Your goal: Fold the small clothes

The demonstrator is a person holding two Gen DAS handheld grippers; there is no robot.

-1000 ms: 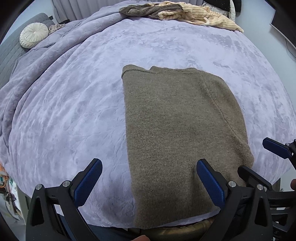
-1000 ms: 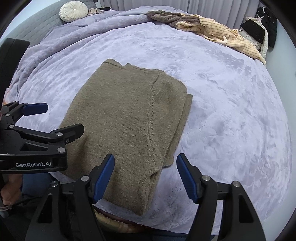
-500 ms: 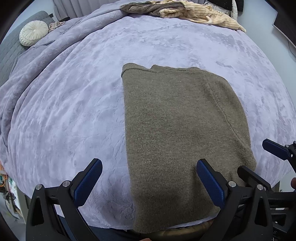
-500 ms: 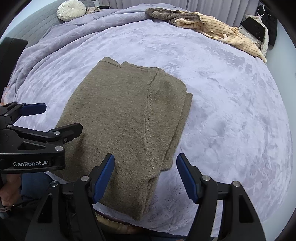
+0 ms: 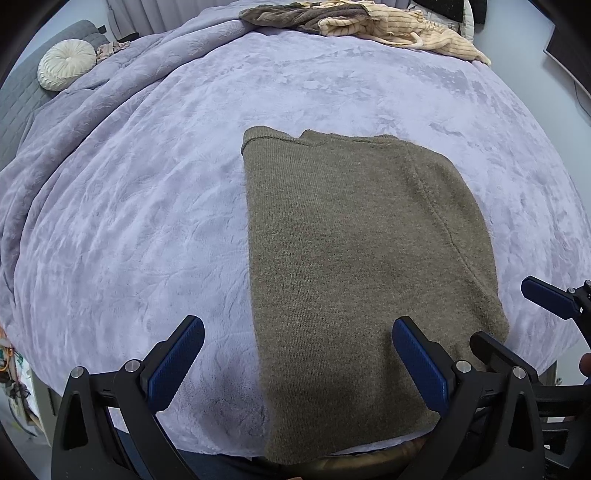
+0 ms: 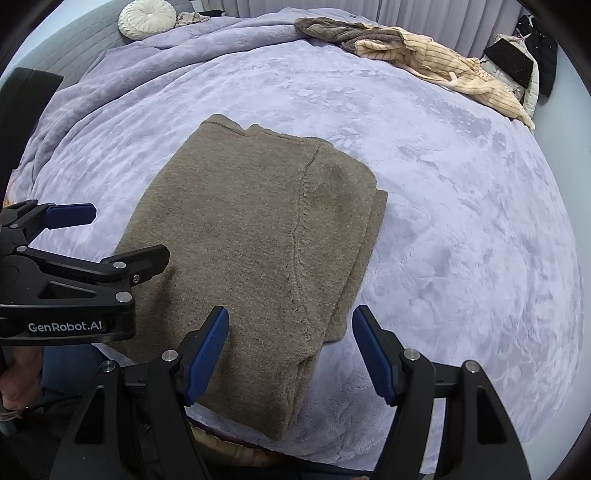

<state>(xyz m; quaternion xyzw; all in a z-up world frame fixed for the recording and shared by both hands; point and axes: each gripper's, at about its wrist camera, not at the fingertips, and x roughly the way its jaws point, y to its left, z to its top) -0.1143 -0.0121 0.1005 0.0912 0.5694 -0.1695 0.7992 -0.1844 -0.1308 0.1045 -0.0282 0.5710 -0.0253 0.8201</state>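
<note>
An olive-brown knit sweater (image 5: pixel 354 258) lies folded lengthwise into a long rectangle on the lavender bed cover (image 5: pixel 147 206), its near end hanging over the bed's front edge. It also shows in the right wrist view (image 6: pixel 258 236). My left gripper (image 5: pixel 295 365) is open and empty, hovering above the sweater's near left corner. My right gripper (image 6: pixel 290 354) is open and empty, above the sweater's near right corner. The left gripper also shows at the left of the right wrist view (image 6: pixel 110 236). The right gripper's fingers (image 5: pixel 546 299) show at the right edge of the left wrist view.
A pile of unfolded clothes, brown and cream striped (image 5: pixel 369 18), lies at the bed's far edge, also in the right wrist view (image 6: pixel 417 51). A round white cushion (image 5: pixel 66 64) sits far left. Dark bags (image 6: pixel 521 62) stand far right. The bed's front edge is just below the grippers.
Both grippers have drawn slightly lower and nearer over the sweater's near end; the sweater looks a bit lower in both views. Both stay open and the sweater has not moved.
</note>
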